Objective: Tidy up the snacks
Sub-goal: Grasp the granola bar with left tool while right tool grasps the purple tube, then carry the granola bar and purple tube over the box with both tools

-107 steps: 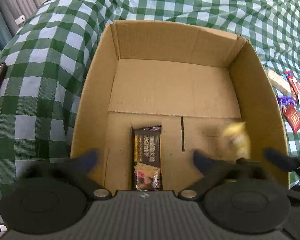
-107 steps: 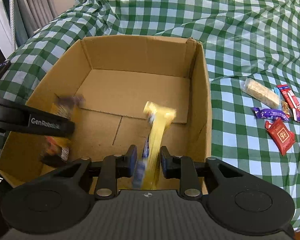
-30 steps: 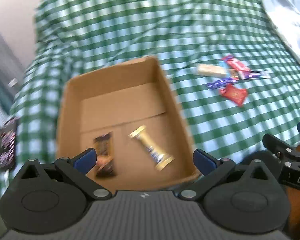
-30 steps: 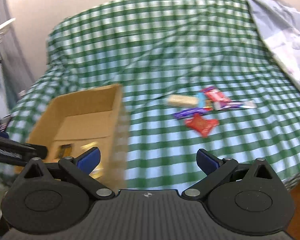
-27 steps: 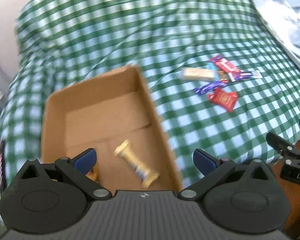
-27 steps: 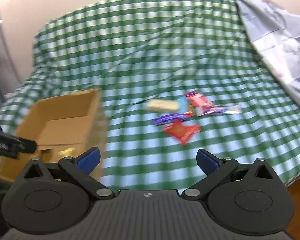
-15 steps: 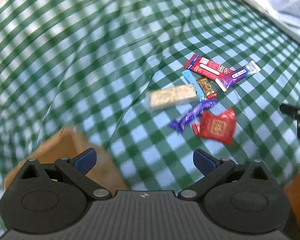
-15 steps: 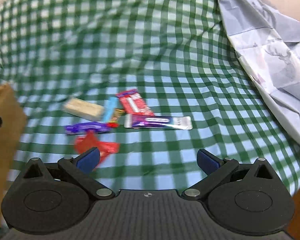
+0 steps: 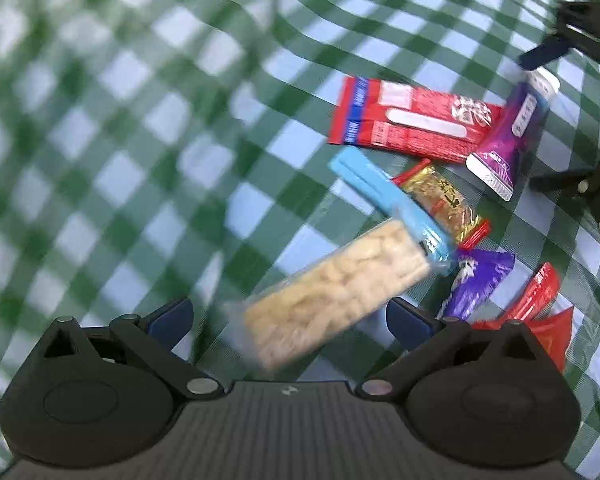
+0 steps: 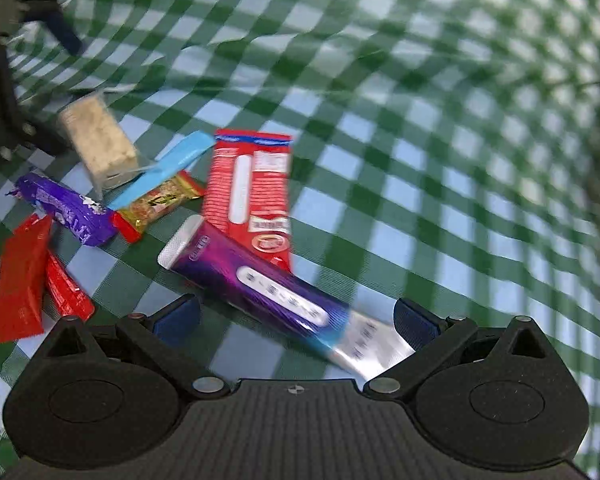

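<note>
Several wrapped snacks lie in a cluster on the green checked cloth (image 9: 100, 140). My left gripper (image 9: 288, 320) is open, its fingers on either side of the near end of a pale cereal bar (image 9: 332, 292), not closed on it. My right gripper (image 10: 296, 318) is open around the near end of a long purple and silver packet (image 10: 260, 284). In the right wrist view the cereal bar (image 10: 98, 144) lies at the far left. Both views are blurred by motion.
Beside these lie a red biscuit packet (image 9: 412, 120), a light blue stick (image 9: 384, 204), a gold and red bar (image 9: 440, 204), a small purple bar (image 9: 476, 284) and red sachets (image 9: 536, 312). The other gripper (image 9: 580, 48) shows at the top right.
Both grippers have left the cardboard box and swung right and down onto the snack cluster. The box is out of view. Both stayed open.
</note>
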Demonstrator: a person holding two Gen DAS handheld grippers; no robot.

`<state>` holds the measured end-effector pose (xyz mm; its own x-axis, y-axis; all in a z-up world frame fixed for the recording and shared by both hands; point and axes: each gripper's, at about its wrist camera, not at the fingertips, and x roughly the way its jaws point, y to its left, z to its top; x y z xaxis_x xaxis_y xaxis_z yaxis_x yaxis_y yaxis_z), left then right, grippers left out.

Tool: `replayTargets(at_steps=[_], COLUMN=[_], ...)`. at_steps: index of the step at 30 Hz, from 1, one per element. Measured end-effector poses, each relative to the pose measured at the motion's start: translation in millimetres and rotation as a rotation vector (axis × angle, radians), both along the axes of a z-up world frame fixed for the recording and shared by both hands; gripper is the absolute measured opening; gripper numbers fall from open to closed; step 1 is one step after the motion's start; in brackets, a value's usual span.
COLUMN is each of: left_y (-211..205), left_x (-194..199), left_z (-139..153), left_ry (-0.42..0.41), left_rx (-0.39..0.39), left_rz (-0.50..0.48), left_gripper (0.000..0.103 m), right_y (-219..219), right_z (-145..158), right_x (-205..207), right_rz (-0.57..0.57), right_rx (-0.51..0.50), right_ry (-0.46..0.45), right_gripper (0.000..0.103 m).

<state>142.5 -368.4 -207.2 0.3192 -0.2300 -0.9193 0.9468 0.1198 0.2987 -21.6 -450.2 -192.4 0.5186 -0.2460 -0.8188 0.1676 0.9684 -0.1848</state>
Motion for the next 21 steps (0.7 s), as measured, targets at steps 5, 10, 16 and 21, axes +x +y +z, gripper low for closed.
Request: replayTargets(at_steps=[5, 10, 16, 21], left_y=[-13, -6, 16, 54], left_x=[4, 20, 16, 10], left_z=[-17, -12, -3, 29], left_ry=[0.032, 0.201, 0.172, 0.180], left_rx=[0.024, -0.006, -0.050, -0.148], left_rz=[-0.070, 0.031, 0.135, 0.255], left_gripper=[0.103, 0.064, 0.040, 0.040], right_y=[-18, -18, 1, 37], right_z=[-11, -11, 5, 10], right_x=[17, 12, -20, -51], right_rz=[0.063, 0.061, 0.037, -0.024], right_rx=[0.126, 0.141, 0.172, 0.191], right_ry=[0.037, 0.020, -0.008, -0.073], right_gripper=[0.102, 0.097, 0.030, 0.021])
